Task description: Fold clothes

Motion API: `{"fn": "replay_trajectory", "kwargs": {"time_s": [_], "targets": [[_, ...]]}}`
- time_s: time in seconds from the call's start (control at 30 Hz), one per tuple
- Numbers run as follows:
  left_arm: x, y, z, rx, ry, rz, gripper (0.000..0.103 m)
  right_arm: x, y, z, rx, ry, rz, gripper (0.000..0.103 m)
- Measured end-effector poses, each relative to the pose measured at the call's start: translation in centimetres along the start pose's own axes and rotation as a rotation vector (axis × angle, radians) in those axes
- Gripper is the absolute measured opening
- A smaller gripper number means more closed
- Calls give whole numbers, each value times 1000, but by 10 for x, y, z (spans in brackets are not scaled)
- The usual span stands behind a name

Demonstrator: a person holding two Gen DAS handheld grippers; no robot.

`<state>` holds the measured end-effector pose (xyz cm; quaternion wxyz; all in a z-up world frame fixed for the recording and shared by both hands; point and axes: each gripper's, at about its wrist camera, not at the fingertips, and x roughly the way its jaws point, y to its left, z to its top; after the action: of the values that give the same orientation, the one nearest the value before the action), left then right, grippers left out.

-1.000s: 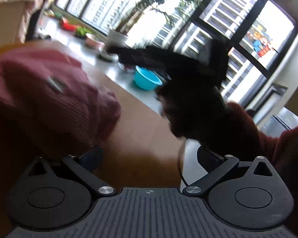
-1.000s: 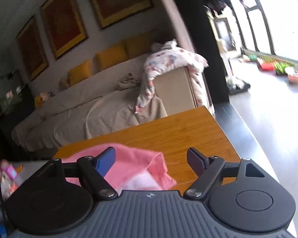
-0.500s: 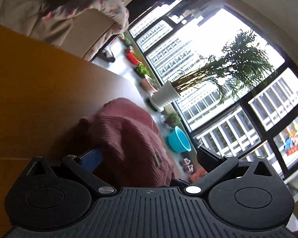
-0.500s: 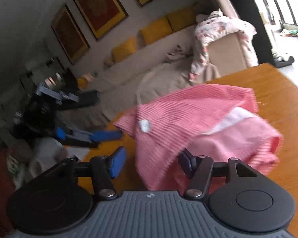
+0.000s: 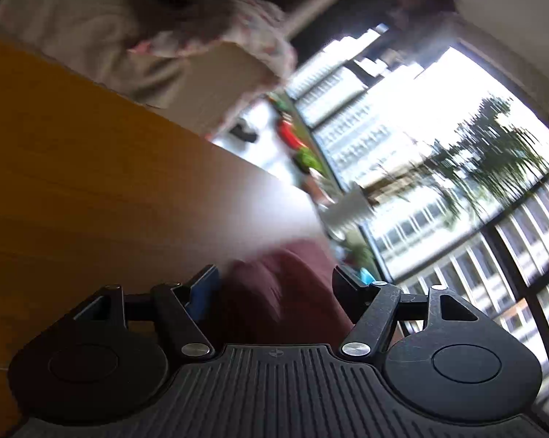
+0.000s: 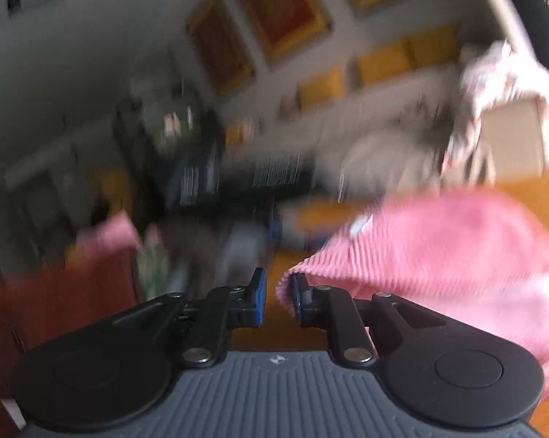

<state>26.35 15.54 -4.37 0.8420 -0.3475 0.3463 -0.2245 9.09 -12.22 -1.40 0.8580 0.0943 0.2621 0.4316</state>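
Observation:
A pink ribbed garment (image 6: 438, 241) lies on the wooden table (image 6: 540, 197), blurred by motion. My right gripper (image 6: 278, 301) has its jaws nearly closed, a narrow gap left, with the garment's edge at the right fingertip (image 6: 300, 299); I cannot tell if it pinches the cloth. In the left wrist view the garment (image 5: 278, 292) looks dark red and bunched between the fingers of my left gripper (image 5: 278, 284), which is open around it. The left gripper shows blurred in the right wrist view (image 6: 230, 179).
The table (image 5: 92, 189) ends at an edge toward the window. A potted plant (image 5: 351, 208) and floor items stand beyond it. A sofa (image 6: 402, 146) with a floral blanket (image 6: 493, 84) sits behind the table.
My right gripper has closed from wide open to nearly shut at the garment's edge. My left gripper has moved closer over the bunched cloth. Both views swing fast.

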Motion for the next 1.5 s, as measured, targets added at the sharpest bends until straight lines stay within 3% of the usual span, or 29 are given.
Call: {"fn": "replay_trajectory", "kwargs": {"time_s": [0.07, 0.13, 0.27, 0.37, 0.43, 0.53, 0.6, 0.73, 0.83, 0.9, 0.97, 1.07, 1.17, 1.27, 1.37, 1.5], "targets": [[-12, 10, 2, -34, -20, 22, 84, 20, 3, -16, -18, 84, -24, 19], [-25, 10, 0, -23, -30, 24, 90, 20, 5, -20, -31, 113, 3, 23], [-54, -10, -7, 58, -60, 39, 95, -10, 8, -14, -104, 105, 51, 43], [-66, -22, -13, 81, -66, 31, 95, -35, 2, -7, -134, 98, 41, 51], [-69, -28, -19, 82, -59, 12, 95, -56, -9, 0, -135, 75, -8, 53], [-69, -47, -32, 131, -53, -14, 95, -81, -33, 14, -149, 28, -167, 51], [-66, -69, -44, 227, -43, -15, 95, -88, -56, 21, -82, -2, -247, 35], [-41, -126, -82, 529, 18, 4, 95, -102, -106, 33, 98, -72, -376, 33], [-12, -154, -113, 754, 86, 47, 92, -107, -135, 31, 249, -144, -375, 33], [7, -162, -129, 876, 129, 100, 82, -105, -145, 23, 280, -159, -388, 33], [19, -158, -135, 959, 142, 181, 57, -103, -150, 15, 283, -155, -394, 33], [14, -140, -118, 913, 107, 256, 37, -105, -153, 7, 281, -160, -392, 33], [-8, -116, -92, 803, 47, 309, 30, -109, -158, 3, 282, -180, -385, 33], [-29, -97, -73, 704, 12, 356, 29, -109, -164, 5, 294, -189, -364, 33], [-41, -89, -66, 651, -6, 379, 41, -97, -169, 13, 297, -183, -329, 33], [-57, -94, -66, 602, -15, 282, 58, -74, -191, 23, 416, -178, -231, 34]]}}
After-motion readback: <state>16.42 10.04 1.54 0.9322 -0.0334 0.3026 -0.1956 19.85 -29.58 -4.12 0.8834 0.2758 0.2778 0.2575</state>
